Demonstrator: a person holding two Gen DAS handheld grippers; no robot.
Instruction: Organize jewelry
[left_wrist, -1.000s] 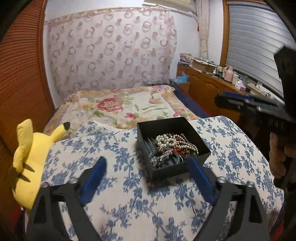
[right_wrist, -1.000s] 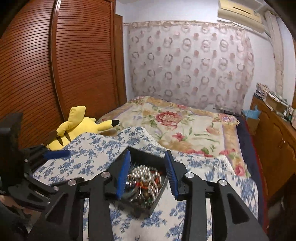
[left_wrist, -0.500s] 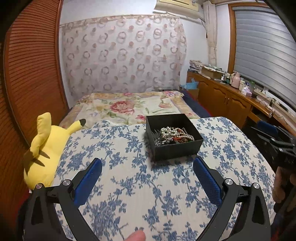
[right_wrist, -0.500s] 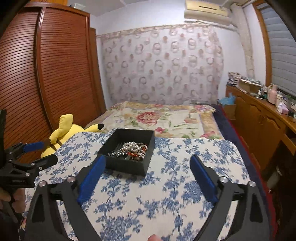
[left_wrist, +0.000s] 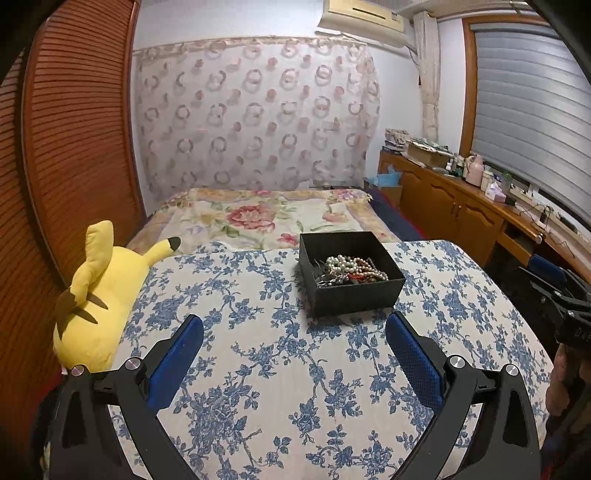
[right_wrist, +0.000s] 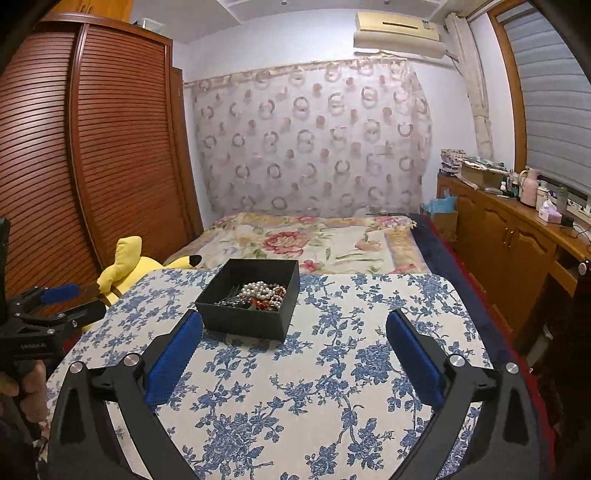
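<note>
Tangling is the main risk, I judge: the jewelry lies heaped in one pile, pearl strand over red beads and silvery pieces, so lifting one piece could drag others over the wall. It fills the near part of the black box, an open, undivided tray; its far part looks bare. A light box could also slide on the floral cloth of the surface if nudged. Both the left gripper and right gripper hang spread wide, holding nothing, short of the box. A yellow plush lies at the left edge
</note>
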